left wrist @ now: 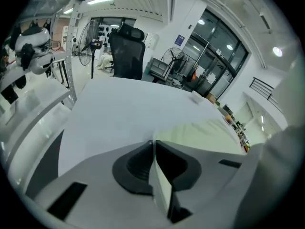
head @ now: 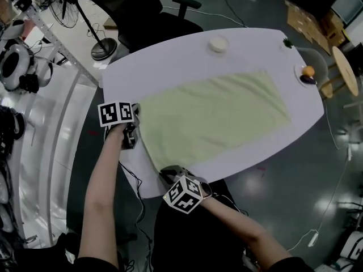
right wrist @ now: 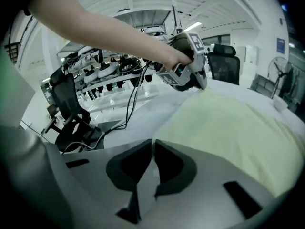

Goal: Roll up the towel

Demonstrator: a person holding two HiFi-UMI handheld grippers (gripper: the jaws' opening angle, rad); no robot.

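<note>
A pale green towel lies spread flat on the white table. My left gripper is at the towel's near left corner. In the left gripper view the left gripper has its jaws together on a thin green strip of towel. My right gripper is at the other near corner, by the table's front edge. In the right gripper view the right gripper is shut where the towel ends in a corner. That view also shows the left gripper across the towel, held by a bare arm.
A small white bowl stands at the table's far edge. A plate with an orange fruit sits at the far right end. A black office chair and a fan stand beyond the table. Cables hang near my arms.
</note>
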